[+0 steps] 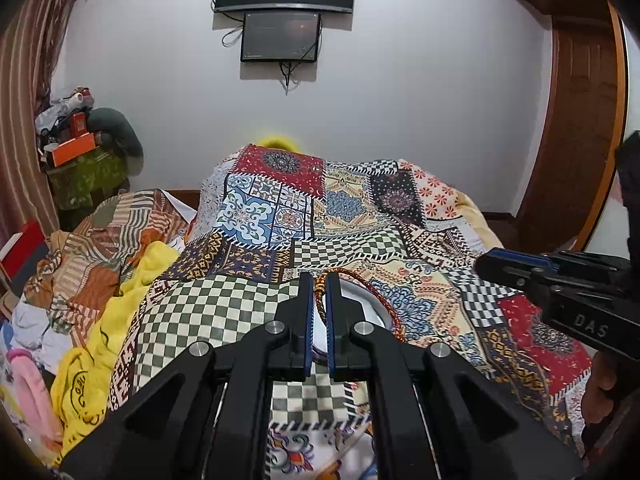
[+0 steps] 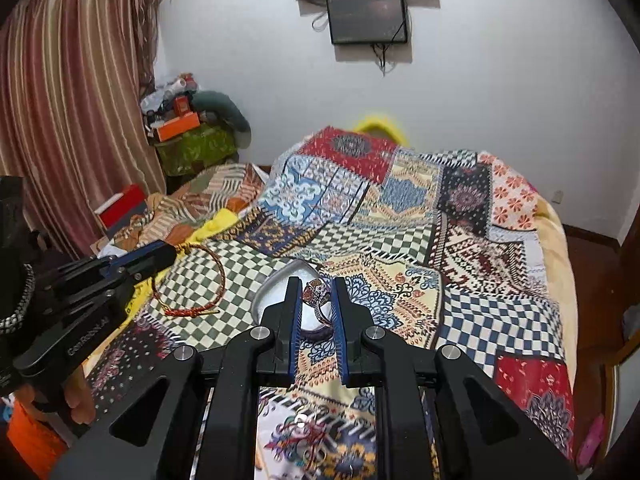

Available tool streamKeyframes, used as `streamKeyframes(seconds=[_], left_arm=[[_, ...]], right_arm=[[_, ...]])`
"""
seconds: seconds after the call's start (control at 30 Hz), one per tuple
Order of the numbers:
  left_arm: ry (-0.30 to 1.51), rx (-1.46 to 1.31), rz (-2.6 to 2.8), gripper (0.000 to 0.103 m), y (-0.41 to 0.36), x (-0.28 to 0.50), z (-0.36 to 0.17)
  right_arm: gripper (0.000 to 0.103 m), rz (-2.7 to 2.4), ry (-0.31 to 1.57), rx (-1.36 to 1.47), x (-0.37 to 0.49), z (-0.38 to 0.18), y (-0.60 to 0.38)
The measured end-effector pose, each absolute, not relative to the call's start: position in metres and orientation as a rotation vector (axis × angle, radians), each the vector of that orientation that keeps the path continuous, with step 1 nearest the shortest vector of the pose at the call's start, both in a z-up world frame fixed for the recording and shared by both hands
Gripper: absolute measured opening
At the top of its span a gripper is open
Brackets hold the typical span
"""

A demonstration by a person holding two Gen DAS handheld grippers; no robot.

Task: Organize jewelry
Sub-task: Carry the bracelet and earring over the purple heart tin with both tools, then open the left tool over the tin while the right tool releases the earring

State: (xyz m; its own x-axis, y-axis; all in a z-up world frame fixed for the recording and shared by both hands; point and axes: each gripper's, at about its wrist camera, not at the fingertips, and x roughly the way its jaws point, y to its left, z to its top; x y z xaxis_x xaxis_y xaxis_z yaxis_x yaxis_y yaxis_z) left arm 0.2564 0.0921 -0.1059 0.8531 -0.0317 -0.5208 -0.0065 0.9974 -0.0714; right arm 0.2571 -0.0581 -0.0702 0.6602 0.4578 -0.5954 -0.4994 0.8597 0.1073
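- left hand-held gripper [image 1: 319, 284] clamped on red braided bracelet [image 2: 192, 280], hanging over the bed
- right hand-held gripper [image 2: 316, 292] pinching a ring [image 2: 316, 294] above heart-shaped dish [image 2: 276, 288]

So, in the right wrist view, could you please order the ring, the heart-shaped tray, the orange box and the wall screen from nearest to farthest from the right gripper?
1. Ring: between the right gripper's fingers.
2. Heart-shaped tray: just beyond and below the fingertips, on the quilt.
3. Orange box: far left, on the pile by the curtain.
4. Wall screen: top, on the back wall.
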Motion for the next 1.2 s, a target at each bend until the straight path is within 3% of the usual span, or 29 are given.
streamKeyframes(seconds=[0.67, 1.2], left_arm=[[0.747, 0.013, -0.049, 0.004, 0.089, 0.341, -0.175], [0.802, -0.002, -0.056, 0.004, 0.096, 0.358, -0.196]], right_arm=[[0.013, 0.632, 0.885, -0.147, 0.329, -0.123, -0.009], [0.013, 0.656, 1.045, -0.153, 0.357, -0.159, 0.005]])
